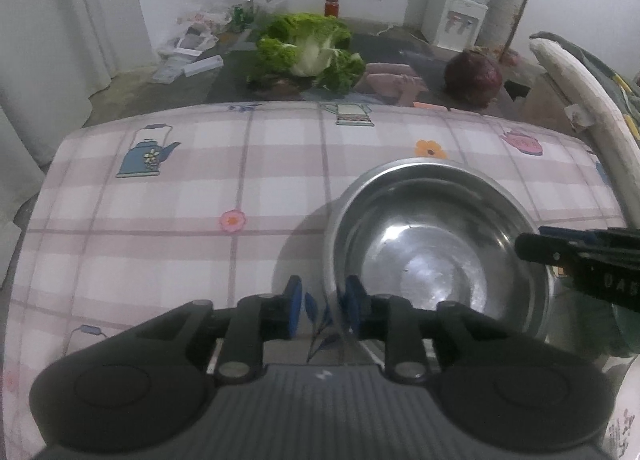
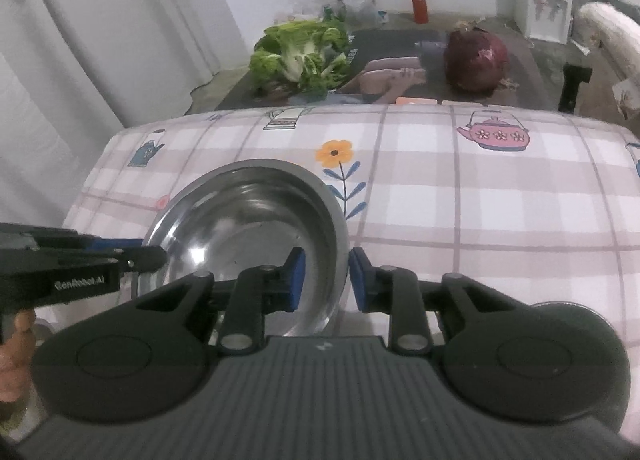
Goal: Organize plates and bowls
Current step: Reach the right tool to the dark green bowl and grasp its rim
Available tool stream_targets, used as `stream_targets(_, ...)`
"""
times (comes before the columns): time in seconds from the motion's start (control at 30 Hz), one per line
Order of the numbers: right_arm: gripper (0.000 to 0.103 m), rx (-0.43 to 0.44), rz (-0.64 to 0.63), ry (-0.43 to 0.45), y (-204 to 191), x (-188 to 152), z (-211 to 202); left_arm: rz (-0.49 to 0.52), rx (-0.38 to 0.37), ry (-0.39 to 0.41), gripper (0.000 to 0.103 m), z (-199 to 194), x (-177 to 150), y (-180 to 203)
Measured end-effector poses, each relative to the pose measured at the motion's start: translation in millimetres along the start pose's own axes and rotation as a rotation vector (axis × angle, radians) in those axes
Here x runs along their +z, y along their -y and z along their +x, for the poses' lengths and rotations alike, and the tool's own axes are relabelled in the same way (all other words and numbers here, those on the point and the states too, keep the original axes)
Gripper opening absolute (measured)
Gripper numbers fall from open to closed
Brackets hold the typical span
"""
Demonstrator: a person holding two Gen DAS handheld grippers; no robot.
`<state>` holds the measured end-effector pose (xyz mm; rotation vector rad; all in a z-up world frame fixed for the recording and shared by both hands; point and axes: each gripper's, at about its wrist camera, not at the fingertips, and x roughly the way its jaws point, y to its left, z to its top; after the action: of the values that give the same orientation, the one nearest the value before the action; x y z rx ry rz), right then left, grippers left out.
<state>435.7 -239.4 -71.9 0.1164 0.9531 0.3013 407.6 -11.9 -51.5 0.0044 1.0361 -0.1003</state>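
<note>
Item: steel bowl point(image 2: 244, 244) on checked tablecloth point(image 2: 480, 220), between my grippers | left gripper point(image 1: 323, 310): jaws straddle its left rim, gap visible, not clamped | right gripper point(image 2: 327, 280): jaws straddle the opposite rim, likewise unclamped | both equally near.

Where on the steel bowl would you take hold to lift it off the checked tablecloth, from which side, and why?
Grip the thin rim. The steel bowl sits upright, too wide to span, so one pad goes inside the wall and one outside, coming down from above at opposite sides. The right gripper already straddles the rim that way, and the left gripper does too. The wall looks smooth, so probably pinch right at the lip.
</note>
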Motion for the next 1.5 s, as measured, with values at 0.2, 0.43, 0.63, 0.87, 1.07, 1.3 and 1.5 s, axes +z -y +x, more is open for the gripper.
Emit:
stream_targets(0.2, 0.032, 0.022, 0.026, 0.014, 2.7, -0.8, -14.0, 0.013, 0.024, 0.045, 0.039, -16.3, -0.7, 1.1)
stream_targets(0.43, 0.055, 0.031, 0.032, 0.090, 13.5, -4.1, -65.6, 0.075, -0.024, 0.135, 0.065, -52.8, -2.1, 20.2)
stream_targets(0.63, 0.060, 0.010, 0.063, 0.142, 46.7, -21.6, -126.3, 0.189, -0.095, 0.169, 0.074, -75.3, -5.0, 64.4)
stream_targets(0.87, 0.063, -0.085, 0.124, 0.138, 103.9, -52.0, -158.4, 0.272, -0.196, 0.144, 0.074, -71.1, -9.0, 126.7)
stream_targets(1.07, 0.062, -0.059, 0.228, 0.098, 145.3, -73.3, -144.4, 0.278, -0.250, 0.059, 0.067, -42.0, -13.7, 171.8)
stream_targets(1.3, 0.045, -0.024, 0.278, 0.047, 159.4, -80.4, -113.1, 0.286, -0.248, -0.010, 0.051, -16.0, -18.1, 199.9)
stream_targets(1.5, 0.014, 0.040, 0.329, 0.007, 172.9, -88.3, -94.2, 0.313, -0.201, -0.038, 0.017, -4.3, -22.4, 212.9)
